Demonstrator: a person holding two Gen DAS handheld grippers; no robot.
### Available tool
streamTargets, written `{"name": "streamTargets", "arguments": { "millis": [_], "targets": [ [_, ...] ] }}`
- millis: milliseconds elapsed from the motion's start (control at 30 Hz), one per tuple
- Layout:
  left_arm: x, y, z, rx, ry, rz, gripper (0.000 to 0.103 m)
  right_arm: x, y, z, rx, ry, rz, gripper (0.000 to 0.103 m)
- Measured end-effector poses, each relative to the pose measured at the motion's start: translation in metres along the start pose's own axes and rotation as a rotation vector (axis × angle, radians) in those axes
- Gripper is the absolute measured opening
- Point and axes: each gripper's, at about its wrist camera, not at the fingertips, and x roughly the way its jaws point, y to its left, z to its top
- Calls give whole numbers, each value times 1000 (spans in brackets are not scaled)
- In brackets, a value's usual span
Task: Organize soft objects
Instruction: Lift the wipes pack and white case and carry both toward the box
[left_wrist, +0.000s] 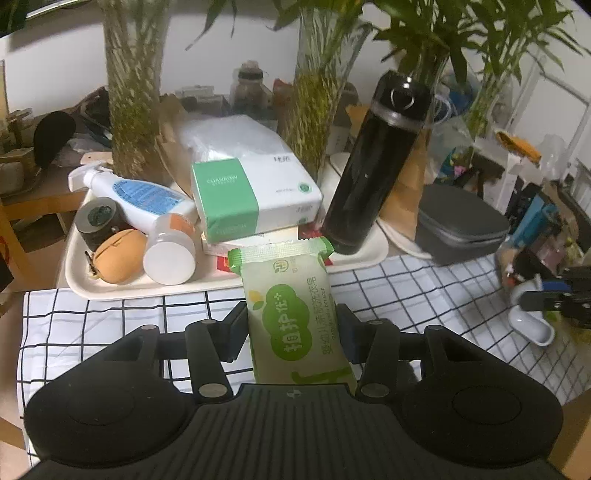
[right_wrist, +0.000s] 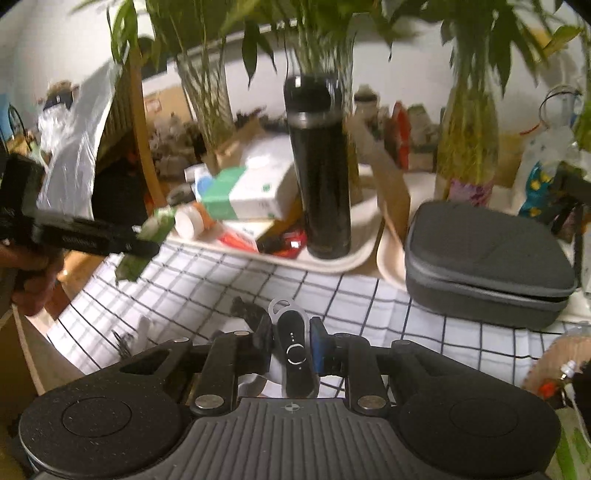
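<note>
The left tongs (left_wrist: 291, 328) grip a soap pack (left_wrist: 295, 314) across its middle; its slick wrapper looks firm underneath. The right tongs (right_wrist: 290, 343), nearly closed, pinch a small hard black device (right_wrist: 293, 350).

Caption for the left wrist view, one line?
Left gripper shut on a green soap packet above the checked cloth, facing a cluttered white tray.

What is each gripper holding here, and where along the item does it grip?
Left gripper clamps the green soap packet by its long sides, around mid-length. Right gripper pinches a small black remote-like device by its sides.
</note>
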Motion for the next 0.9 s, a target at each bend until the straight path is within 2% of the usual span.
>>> {"name": "streamTargets", "arguments": {
  "millis": [200,533,667,767,900],
  "targets": [
    [-16,-2,-5,-26,-37,-3,48,-38,12,-1,29,-88,11,23],
    [-38,5,-14,-77,-79,44,48,-68,35,-9,49,-139,36,23],
    [-61,1,-17,-90,-119,74,48,-84,46,-15,59,-169,54,23],
    [-82,-7,-20,-81,-140,139,48,-95,57,-23,47,-175,58,23],
    [-113,-16,-30,-74,-163,104,48,-109,75,-35,6,-182,73,23]
  ]
}}
